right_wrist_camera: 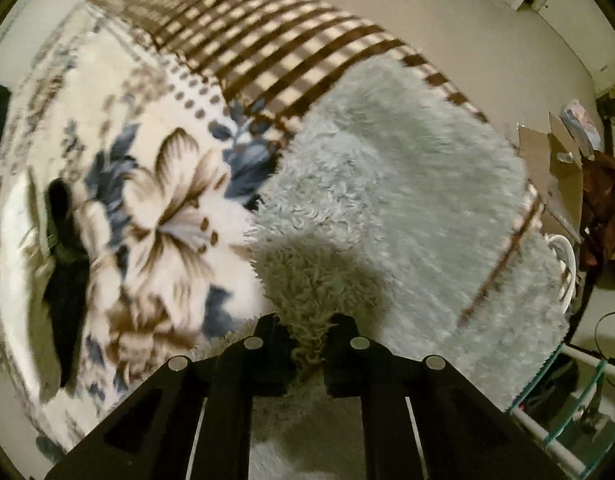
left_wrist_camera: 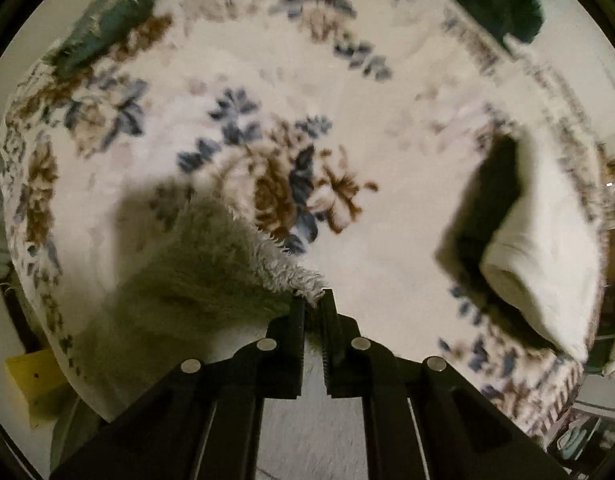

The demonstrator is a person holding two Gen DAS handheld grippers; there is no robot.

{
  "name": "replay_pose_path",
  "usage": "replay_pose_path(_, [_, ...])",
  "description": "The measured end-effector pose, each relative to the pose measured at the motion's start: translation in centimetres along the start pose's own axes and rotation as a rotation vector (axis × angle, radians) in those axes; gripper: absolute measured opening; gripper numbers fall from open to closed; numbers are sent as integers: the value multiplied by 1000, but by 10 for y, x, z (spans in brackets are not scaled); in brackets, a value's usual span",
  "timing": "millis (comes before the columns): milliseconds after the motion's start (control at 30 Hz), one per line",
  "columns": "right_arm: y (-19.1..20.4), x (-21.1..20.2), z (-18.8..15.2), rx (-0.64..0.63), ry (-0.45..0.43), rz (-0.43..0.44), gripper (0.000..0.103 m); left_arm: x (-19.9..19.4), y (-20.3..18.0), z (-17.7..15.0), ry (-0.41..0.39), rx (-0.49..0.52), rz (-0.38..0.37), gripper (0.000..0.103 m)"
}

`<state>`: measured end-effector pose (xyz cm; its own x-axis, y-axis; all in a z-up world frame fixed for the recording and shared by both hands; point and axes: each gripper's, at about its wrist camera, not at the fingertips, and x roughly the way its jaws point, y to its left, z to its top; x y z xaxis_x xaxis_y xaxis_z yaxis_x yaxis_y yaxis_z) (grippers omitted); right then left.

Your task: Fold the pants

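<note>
The pants are pale grey-blue and fluffy. In the right wrist view the pants (right_wrist_camera: 387, 184) lie spread across the right half of a floral blanket (right_wrist_camera: 119, 92). My right gripper (right_wrist_camera: 309, 334) points down and is shut on a bunched tuft of the pants' near edge. In the left wrist view a corner of the same fluffy pants (left_wrist_camera: 211, 264) hangs lifted above the blanket (left_wrist_camera: 347, 60), casting a shadow to the left. My left gripper (left_wrist_camera: 314, 300) is shut on that corner, with fibres sticking out between the black pads.
A folded white cloth (left_wrist_camera: 539, 248) with a dark one beside it lies on the blanket's right side. Dark green garments (left_wrist_camera: 107, 20) sit at the far edge. Beyond the bed are a cardboard box (right_wrist_camera: 555, 160), a white rack (right_wrist_camera: 563, 432) and floor clutter.
</note>
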<state>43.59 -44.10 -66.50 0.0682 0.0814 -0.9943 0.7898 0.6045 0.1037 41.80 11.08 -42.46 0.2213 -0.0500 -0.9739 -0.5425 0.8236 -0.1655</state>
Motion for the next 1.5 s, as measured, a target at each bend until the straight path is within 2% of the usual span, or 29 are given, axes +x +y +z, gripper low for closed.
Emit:
replay_pose_path(133, [-31, -35, -27, -33, -27, 33, 12, -45, 21, -33, -31, -7, -61, 5])
replay_pose_path(233, [-61, -86, -56, -38, -20, 51, 11, -58, 49, -67, -35, -5, -64, 5])
replay_pose_path(300, [-88, -100, -74, -36, -11, 60, 11, -61, 69, -90, -37, 0, -37, 5])
replay_pose_path(433, [-135, -101, -114, -50, 21, 52, 11, -58, 120, -140, -4, -16, 30, 5])
replay_pose_path(500, [-156, -88, -130, -66, 50, 31, 11, -39, 144, -162, 33, -27, 77, 5])
replay_pose_path(567, [-171, -72, -141, -67, 75, 10, 12, -16, 160, -176, 97, -71, 61, 5])
replay_pose_path(633, [-185, -51, -148, -51, 122, 19, 13, 2, 164, -178, 109, -105, 32, 6])
replay_pose_path(667, [-191, -42, -150, -29, 140, 39, 22, 10, 162, -176, 104, -121, 2, 6])
replay_pose_path(700, [-195, -37, -152, -15, 156, 52, 34, 18, 159, -172, 104, -126, -25, 7])
replay_pose_path(733, [-197, -35, -153, -9, 161, 72, 40, 25, 155, -166, 107, -134, -46, 7])
replay_pose_path(800, [-199, -37, -154, -6, 143, 111, 63, 35, 146, -153, 81, -149, -87, 7])
replay_pose_path(867, [-198, -42, -157, -9, 120, 136, 75, 41, 144, -143, 52, -156, -93, 9])
replay_pose_path(933, [-195, -43, -160, -16, 119, 148, 75, 46, 141, -134, 38, -160, -101, 20])
replay_pose_path(1000, [-189, -41, -163, -16, 121, 143, 75, 54, 147, -128, 30, -169, -99, 23])
replay_pose_path(1200, [-174, -27, -177, -7, 137, 116, 75, 94, 154, -114, 77, -212, -134, 23])
replay_pose_path(1267, [-170, -23, -183, -2, 151, 114, 75, 94, 156, -115, 110, -226, -155, 23])
replay_pose_path(1333, [-165, -20, -187, -1, 165, 122, 75, 72, 156, -118, 47, -187, -212, 24])
replay_pose_path(1367, [-162, -18, -188, -5, 170, 123, 75, 58, 158, -120, 3, -157, -238, 25])
replay_pose_path(1400, [-159, -18, -190, -12, 171, 122, 75, 46, 162, -122, -38, -147, -261, 39])
replay_pose_path(1433, [-154, -17, -192, -22, 172, 119, 75, 37, 168, -124, -77, -147, -286, 62])
replay_pose_path(1467, [-149, -16, -193, -33, 173, 114, 75, 33, 175, -125, -108, -148, -306, 75])
replay_pose_path(1500, [-143, -15, -195, -43, 175, 109, 75, 35, 179, -125, -127, -146, -317, 83])
